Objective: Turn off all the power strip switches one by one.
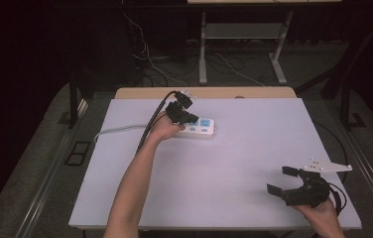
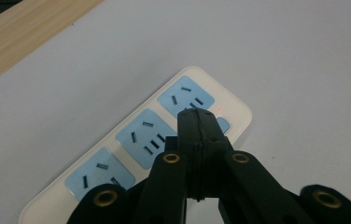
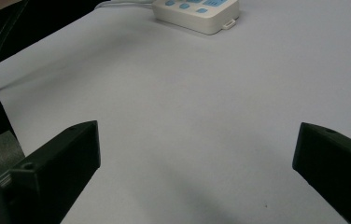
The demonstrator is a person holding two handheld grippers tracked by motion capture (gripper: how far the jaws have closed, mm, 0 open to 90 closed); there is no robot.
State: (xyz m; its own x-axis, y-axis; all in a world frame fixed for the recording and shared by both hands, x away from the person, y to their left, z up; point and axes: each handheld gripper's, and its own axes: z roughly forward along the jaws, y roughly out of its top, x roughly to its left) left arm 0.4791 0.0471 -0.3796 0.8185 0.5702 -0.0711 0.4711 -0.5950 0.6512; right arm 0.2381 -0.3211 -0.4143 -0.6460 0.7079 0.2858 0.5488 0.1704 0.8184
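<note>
1. A grey cable runs from the tabletop's left edge to the white plastic power strip with blue sockets, lying near the far edge, left of its middle.
2. The left gripper sits over the strip's left end, jaws pressed together, empty, tips above the last socket.
3. The right gripper, near the tabletop's near right corner, gapes wide, holding nothing.

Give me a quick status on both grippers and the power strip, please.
Left gripper shut, empty, poised over the power strip by its switch end. Right gripper open, idle at table's near right. Nothing in the way.
</note>
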